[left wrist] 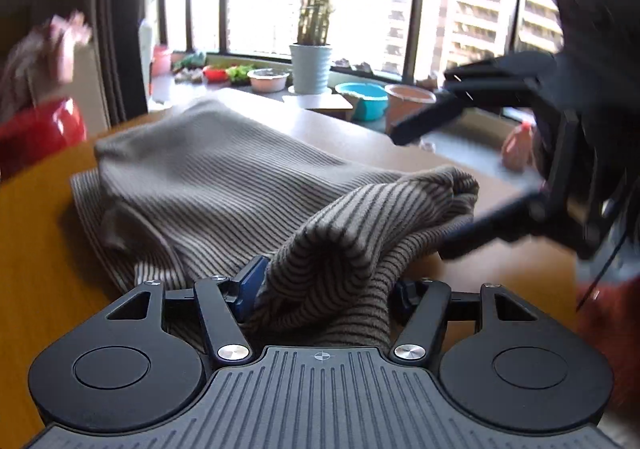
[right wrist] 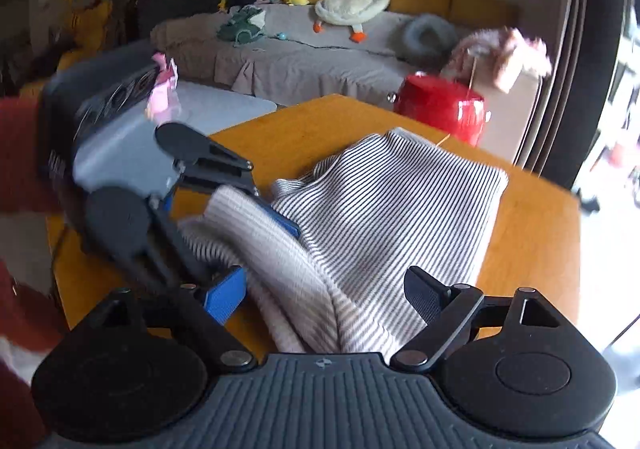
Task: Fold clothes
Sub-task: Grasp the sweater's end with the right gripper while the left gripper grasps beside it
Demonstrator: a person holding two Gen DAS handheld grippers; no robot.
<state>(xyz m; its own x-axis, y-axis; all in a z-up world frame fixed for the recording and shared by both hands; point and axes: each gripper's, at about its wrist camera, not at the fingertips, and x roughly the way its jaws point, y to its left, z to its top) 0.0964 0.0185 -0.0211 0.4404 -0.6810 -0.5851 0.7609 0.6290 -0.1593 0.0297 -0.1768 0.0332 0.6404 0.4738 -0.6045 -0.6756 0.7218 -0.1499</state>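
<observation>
Striped garment [left wrist: 224, 185] — bunched btwn left gripper [left wrist: 326, 293] jaws.

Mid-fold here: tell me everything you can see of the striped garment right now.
The striped garment is soft ribbed knit, pale grey-beige with thin dark stripes. Its body lies partly folded on the wooden table. One bunched end is lifted off the table, running between the fingers of the left gripper and the right gripper.
</observation>
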